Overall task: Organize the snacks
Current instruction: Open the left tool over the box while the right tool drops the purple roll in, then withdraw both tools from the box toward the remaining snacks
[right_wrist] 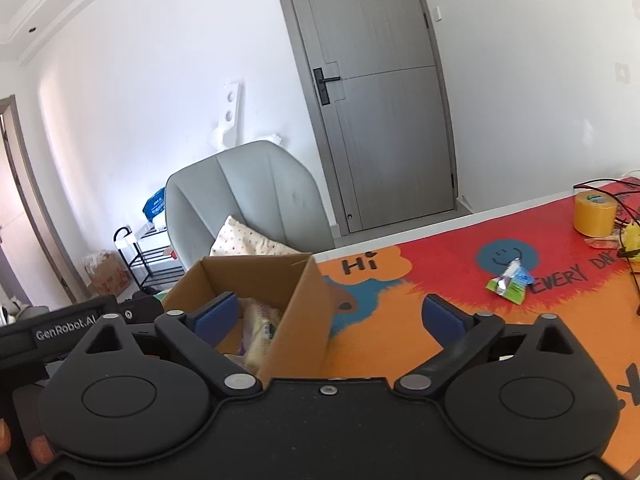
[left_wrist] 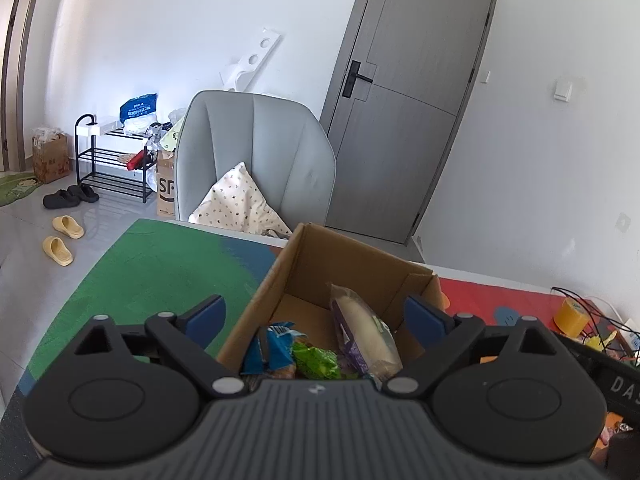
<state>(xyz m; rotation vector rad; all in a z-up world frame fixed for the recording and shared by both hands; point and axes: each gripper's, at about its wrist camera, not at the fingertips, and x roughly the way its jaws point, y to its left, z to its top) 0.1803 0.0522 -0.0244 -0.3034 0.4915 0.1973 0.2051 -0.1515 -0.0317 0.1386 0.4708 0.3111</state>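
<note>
An open cardboard box [left_wrist: 340,256] stands on the colourful table mat. It holds a pale snack in a clear purple wrapper [left_wrist: 364,328], a blue packet [left_wrist: 270,346] and a green packet [left_wrist: 316,362]. My left gripper [left_wrist: 314,314] is open and empty, its fingers straddling the box's near side. My right gripper [right_wrist: 330,314] is open and empty, set astride the box's right wall [right_wrist: 308,312]. A small green and blue snack packet [right_wrist: 510,280] lies on the mat to the right.
A yellow tape roll [right_wrist: 594,214] and black cables [right_wrist: 624,216] sit at the table's far right. A grey armchair [left_wrist: 256,160] with a pillow stands behind the table. Beyond it are a grey door [right_wrist: 380,100], a shoe rack [left_wrist: 112,160] and slippers [left_wrist: 60,240].
</note>
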